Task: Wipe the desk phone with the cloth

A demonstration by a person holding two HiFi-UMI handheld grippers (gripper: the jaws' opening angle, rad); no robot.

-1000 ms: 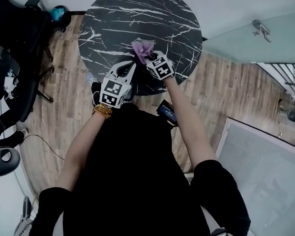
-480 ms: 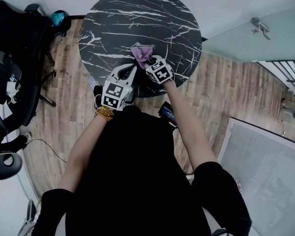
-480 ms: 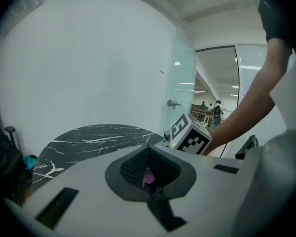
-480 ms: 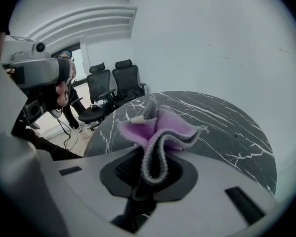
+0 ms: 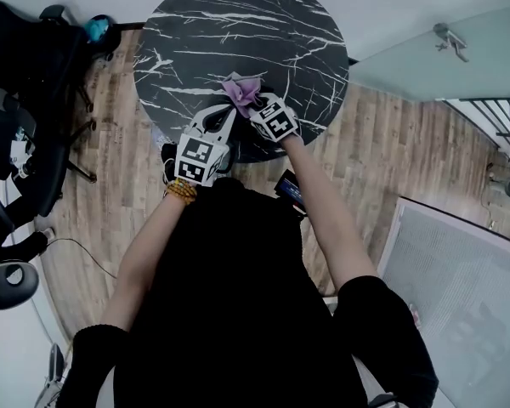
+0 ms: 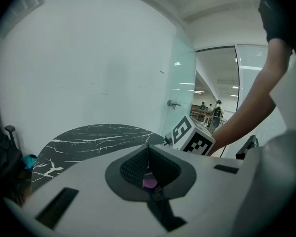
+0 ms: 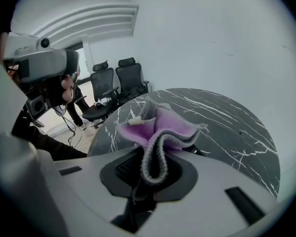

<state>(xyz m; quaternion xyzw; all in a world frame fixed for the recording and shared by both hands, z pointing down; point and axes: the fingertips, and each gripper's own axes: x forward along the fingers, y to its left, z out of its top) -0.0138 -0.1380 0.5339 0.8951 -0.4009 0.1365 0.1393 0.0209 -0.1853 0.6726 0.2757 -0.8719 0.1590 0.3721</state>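
Purple fleece with a grey edge, the cloth (image 5: 240,92) stands bunched over the near half of the round black marble table (image 5: 238,24), a little nearer the table's left edge than a second ago. The right gripper (image 5: 255,109) that carries it has shifted the same way. The left gripper (image 5: 229,117) has kept its place at the table's near edge, just beside the right one.

The head view shows both arms reaching out from the black-clad body, the two grippers side by side, and wood floor (image 5: 382,160) round the table. The right gripper view alone shows the folds of the cloth, a small white tag on its far edge, and black office chairs (image 7: 118,83) beyond the table's left edge. The left gripper view alone shows a glass door (image 6: 180,93) past the table's right edge.

The right gripper's jaws are closed on the cloth's lower folds, so that it fans out above them. The left gripper's jaws are pressed together along one thin line. A small purple patch shows at their base, and I cannot tell whether it is cloth caught there.
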